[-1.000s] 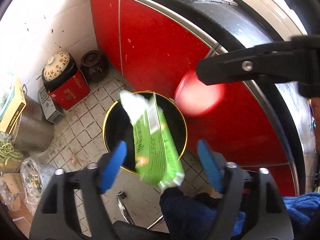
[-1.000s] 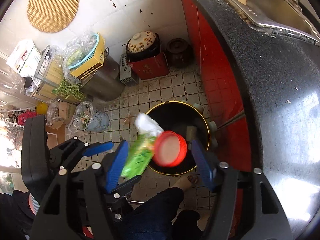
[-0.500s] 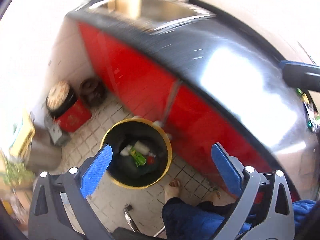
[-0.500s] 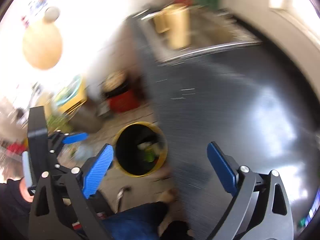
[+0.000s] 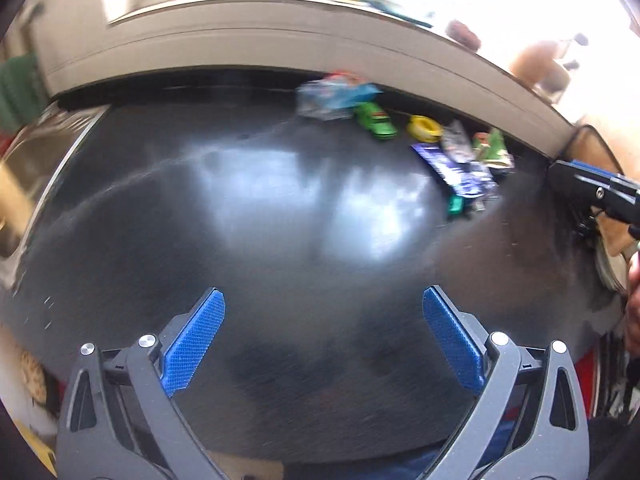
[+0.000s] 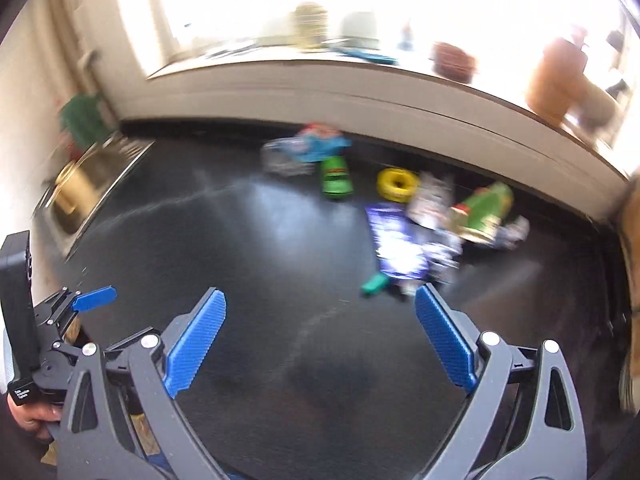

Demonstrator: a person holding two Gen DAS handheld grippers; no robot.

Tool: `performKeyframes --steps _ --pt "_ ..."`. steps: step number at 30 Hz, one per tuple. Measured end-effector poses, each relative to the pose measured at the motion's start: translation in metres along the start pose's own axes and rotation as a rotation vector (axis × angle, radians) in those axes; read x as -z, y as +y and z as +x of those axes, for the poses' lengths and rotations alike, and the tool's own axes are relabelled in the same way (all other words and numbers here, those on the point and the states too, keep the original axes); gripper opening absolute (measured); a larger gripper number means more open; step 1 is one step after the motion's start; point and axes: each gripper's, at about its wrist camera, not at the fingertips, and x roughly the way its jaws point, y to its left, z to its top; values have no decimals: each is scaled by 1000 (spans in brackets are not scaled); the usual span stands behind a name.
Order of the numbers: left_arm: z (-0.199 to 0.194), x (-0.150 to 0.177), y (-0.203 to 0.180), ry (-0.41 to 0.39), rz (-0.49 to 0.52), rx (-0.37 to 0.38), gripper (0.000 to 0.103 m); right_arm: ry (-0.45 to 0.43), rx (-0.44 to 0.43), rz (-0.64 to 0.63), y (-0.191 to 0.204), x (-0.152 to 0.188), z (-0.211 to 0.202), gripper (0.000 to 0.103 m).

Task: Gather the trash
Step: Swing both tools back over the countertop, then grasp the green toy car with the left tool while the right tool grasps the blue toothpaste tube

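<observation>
Over the dark, glossy desk, both grippers hung with their blue pads spread wide and nothing between them, where a second earlier they had been aimed down at a black, yellow-rimmed bin on the tiled floor with a green packet and a red lid dropping from them; half a second earlier the bin had still been in frame with trash inside, and it was now out of both views. The left gripper pointed across bare desk, its jaws released, and the remaining trash lay well ahead of it and to its right along the back edge by the pale wall. That litter, blurred by camera motion, comprised a crumpled blue-and-silver wrapper, a green can just beside it, a yellow ring, a purple packet, a silvery wrapper and a green-and-red packet, with a small teal piece at the near end of the purple packet. The right gripper, likewise unclenched and empty, sat closer to the pile: the teal piece and the purple packet's near end lay just ahead of its right pad, while the can and blue wrapper were farther off, straight ahead. A steel sink showed at the desk's left end.
</observation>
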Motion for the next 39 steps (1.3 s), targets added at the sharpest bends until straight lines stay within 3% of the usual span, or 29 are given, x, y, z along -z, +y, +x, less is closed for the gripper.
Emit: performKeyframes --steps 5,11,21,27,32,34,36,39 --pt "19 -22 -66 12 133 58 96 -18 39 141 -74 15 -18 92" --pt "34 -34 -99 24 217 67 96 -13 37 202 -105 23 -16 92" --pt "69 -74 -90 46 142 38 96 25 -16 136 -103 -4 25 87" --pt "124 -129 -86 64 84 17 96 76 -30 28 -83 -23 78 83" --pt "192 -173 -89 105 37 -26 96 121 -43 -11 -77 -30 109 83" --pt "213 -182 -90 124 10 -28 92 144 -49 -22 -75 -31 125 83" --pt "229 -187 -91 136 -4 -45 82 161 -53 -35 -74 -33 137 81" --pt "251 -192 -94 166 -21 -24 79 186 -56 -55 -72 -35 155 80"
